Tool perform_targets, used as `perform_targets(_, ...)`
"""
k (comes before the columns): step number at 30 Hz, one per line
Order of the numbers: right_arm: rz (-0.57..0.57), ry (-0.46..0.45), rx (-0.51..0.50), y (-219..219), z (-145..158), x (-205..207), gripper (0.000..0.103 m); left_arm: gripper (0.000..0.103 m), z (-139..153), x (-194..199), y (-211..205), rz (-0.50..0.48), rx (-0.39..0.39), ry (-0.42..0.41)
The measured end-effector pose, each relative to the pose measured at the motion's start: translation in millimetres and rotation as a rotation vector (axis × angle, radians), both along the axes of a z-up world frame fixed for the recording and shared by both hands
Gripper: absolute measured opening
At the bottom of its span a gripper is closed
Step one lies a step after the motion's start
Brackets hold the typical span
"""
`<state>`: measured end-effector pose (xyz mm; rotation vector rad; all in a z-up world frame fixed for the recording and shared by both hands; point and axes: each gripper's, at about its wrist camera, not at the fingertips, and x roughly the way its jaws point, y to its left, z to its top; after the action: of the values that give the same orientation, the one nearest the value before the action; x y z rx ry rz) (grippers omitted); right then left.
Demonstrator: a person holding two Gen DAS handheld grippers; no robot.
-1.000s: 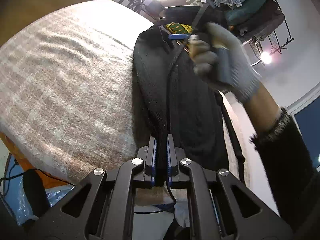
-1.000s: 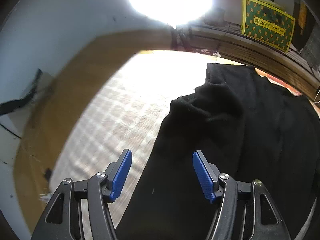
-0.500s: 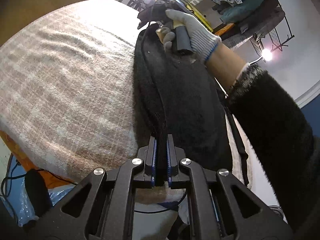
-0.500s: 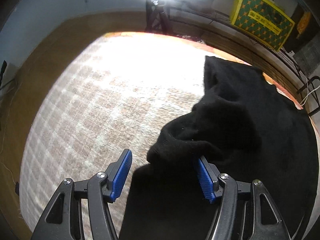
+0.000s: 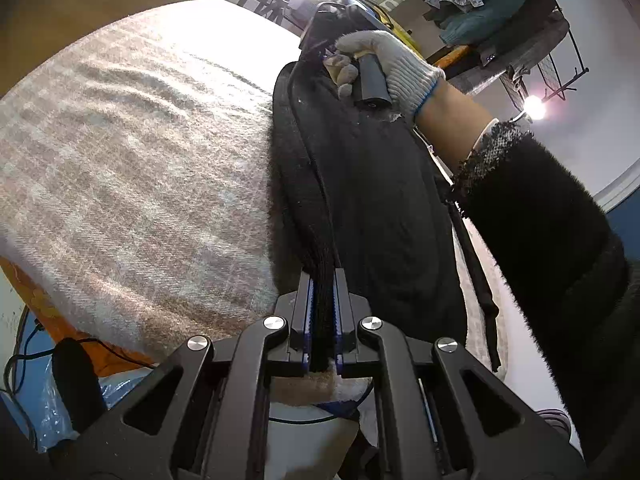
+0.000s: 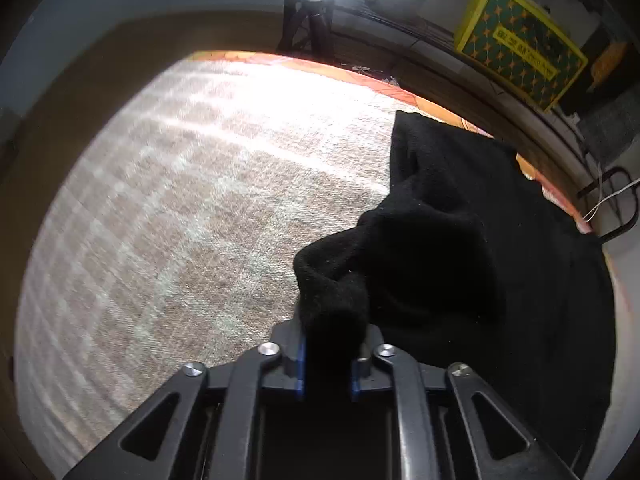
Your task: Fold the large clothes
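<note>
Left wrist: left gripper (image 5: 323,312) jaws clamp black garment (image 5: 380,200); right gripper (image 6: 326,356) jaws closing on it.

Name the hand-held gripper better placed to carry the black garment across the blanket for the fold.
Right, probably. The right hand-held gripper is closing on a raised bunch of the black garment beside open blanket; the left hand-held gripper pins the near hem.

Black garment (image 6: 460,264) hides the right gripper's (image 6: 326,360) pads
</note>
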<state>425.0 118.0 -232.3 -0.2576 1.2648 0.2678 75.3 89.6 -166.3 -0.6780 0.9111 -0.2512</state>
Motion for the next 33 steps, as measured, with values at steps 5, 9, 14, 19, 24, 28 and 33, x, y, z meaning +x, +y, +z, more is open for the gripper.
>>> perform_targets(5,-0.048,0.027,0.199,-22,14,4,0.006,0.005,4,-6,2,-0.009,0.007,-0.019)
perform_targets(9,-0.060,0.037,0.320,-46,19,5,0.006,0.005,10,-6,-5,-0.032,0.038,-0.040)
perform_targets(14,-0.051,0.038,0.383,-62,23,2,0.006,0.005,14,-2,-15,-0.053,0.047,-0.045)
perform_targets(19,-0.039,0.005,0.469,-90,45,-3,0.006,0.005,24,-1,-34,-0.109,0.089,-0.083)
perform_targets(24,-0.055,-0.035,0.541,-138,59,-6,0.006,0.005,27,2,-52,-0.157,0.099,-0.090)
perform_targets(28,-0.062,-0.053,0.552,-177,55,-7,0.006,0.005,25,4,-70,-0.202,0.134,-0.090)
perform_targets(33,-0.130,-0.045,0.583,-229,33,-4,0.006,0.005,18,9,-93,-0.254,0.194,-0.073)
